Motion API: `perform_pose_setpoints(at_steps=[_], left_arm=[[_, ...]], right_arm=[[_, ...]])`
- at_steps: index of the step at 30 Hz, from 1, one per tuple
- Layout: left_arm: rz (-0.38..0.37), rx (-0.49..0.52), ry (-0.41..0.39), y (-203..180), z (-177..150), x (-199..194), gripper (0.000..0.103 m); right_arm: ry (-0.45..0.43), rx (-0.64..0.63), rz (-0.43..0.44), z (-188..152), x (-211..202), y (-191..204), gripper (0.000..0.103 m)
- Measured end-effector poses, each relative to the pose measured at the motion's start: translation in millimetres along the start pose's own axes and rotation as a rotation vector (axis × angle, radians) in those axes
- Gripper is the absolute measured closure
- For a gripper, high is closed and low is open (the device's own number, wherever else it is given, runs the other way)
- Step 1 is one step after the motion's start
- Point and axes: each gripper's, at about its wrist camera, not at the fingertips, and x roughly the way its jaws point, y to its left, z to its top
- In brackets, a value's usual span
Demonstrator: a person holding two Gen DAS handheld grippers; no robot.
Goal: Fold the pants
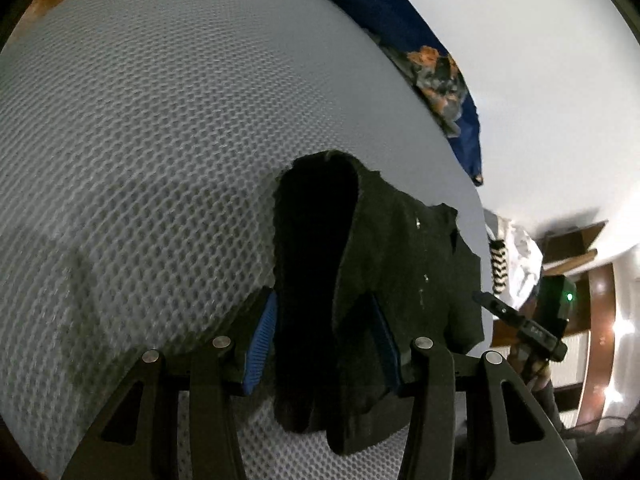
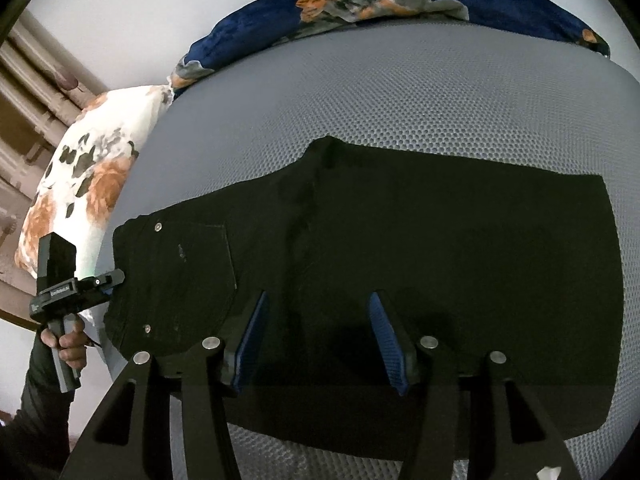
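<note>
Black pants [image 2: 440, 240] lie flat, folded lengthwise, across a grey mesh mattress [image 2: 400, 92], with the waistband and a back pocket at the left. My right gripper [image 2: 319, 296] hovers over the middle of them with its blue pads apart and nothing pinched between them. My left gripper [image 2: 114, 280] is at the waistband edge. In the left wrist view, a bunched fold of the pants [image 1: 400, 248] fills the gap between the pads of the left gripper [image 1: 322, 296] and hangs back toward the camera. The right gripper [image 1: 492, 304] shows at the right edge.
A dark blue floral blanket [image 2: 360, 4] runs along the far side of the mattress. A white floral pillow [image 2: 92, 168] lies off its left end. A person's hand [image 2: 70, 346] holds the left gripper's handle. Bare mesh [image 1: 160, 160] stretches beyond the pants.
</note>
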Motion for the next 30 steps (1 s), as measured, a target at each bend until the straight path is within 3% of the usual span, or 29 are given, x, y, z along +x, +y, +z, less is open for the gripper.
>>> perform_pose_setpoints(at_steps=[4,8,14,21,30], left_arm=[[-0.067,-0.003,0.008,3,10,8,0.058],[-0.076,0.005,-0.007,-1,11,18,0.066],[-0.004,0.002,-0.088,-27,-1,9,0.078],[-0.045,0.026,-0.151,-102,-15,-14,0.087],[-0.007,0.036,-0.136,-193,-15,22,0.089]], right_arm=[[0.0,0.001,0.003,2,3,2,0.053],[0.002,0.008,0.01,2,6,0,0.053],[-0.024,0.021,0.024,3,-2,-9,0.053],[-0.1,0.066,0.042,4,-26,-31,0.053],[-0.195,0.145,0.055,-9,-65,-81,0.053]])
